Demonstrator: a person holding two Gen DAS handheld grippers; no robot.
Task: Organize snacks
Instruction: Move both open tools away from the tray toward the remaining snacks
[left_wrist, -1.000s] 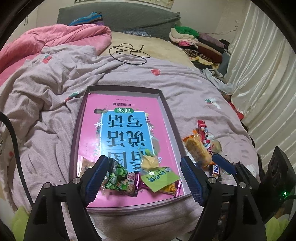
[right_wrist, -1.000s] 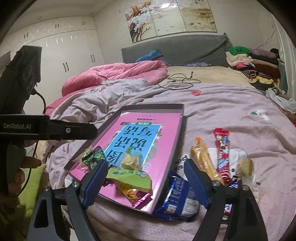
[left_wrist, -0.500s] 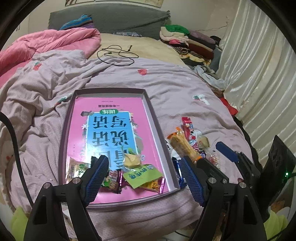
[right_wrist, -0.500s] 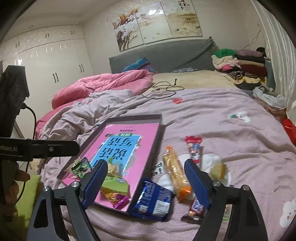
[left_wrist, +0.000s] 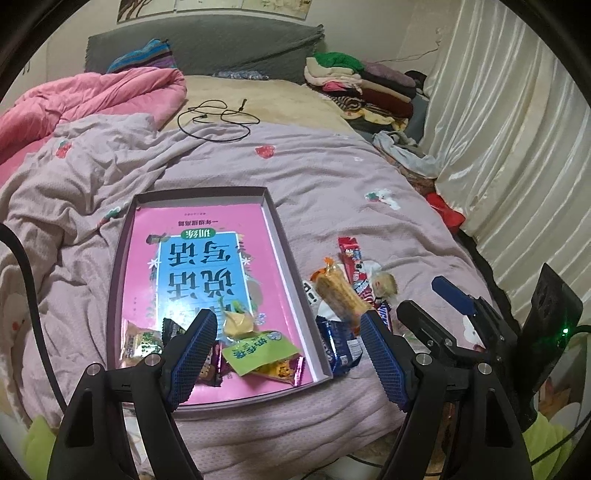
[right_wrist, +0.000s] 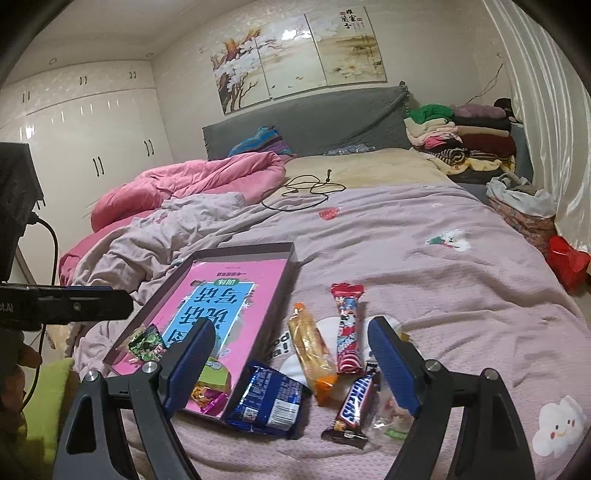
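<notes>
In the left wrist view, the left gripper (left_wrist: 286, 354) hung over the near end of the shallow tray (left_wrist: 119, 266), its blue-padded fingers (left_wrist: 194, 350) spread wide and holding nothing. The tray lay on the lilac bedspread (left_wrist: 332, 177), lined with a pink book (left_wrist: 207, 258). At the tray's near edge lay a green packet (left_wrist: 260, 352), a pale yellow wrapped sweet (left_wrist: 238, 323) and a yellow-green packet (left_wrist: 142, 341) by the near left corner. Just outside the tray's right wall lay a blue packet (left_wrist: 340, 345), an orange wafer pack (left_wrist: 338, 295) and a red stick wrapper (left_wrist: 352, 258). The right gripper (left_wrist: 439, 306) showed beyond them, near the bed's right edge.

In the right wrist view, the right gripper (right_wrist: 291, 363) hovered above the loose snacks, fingers (right_wrist: 391, 365) wide apart and empty. Between them lay the blue packet (right_wrist: 269, 400) touching the tray's (right_wrist: 275, 314) near right corner, the orange wafer pack (right_wrist: 312, 356), the red stick wrapper (right_wrist: 347, 328) and a Snickers bar (right_wrist: 354, 406) on the bedspread (right_wrist: 424, 266). A dark green packet (right_wrist: 147, 343) sat inside the tray by its left wall.
</notes>
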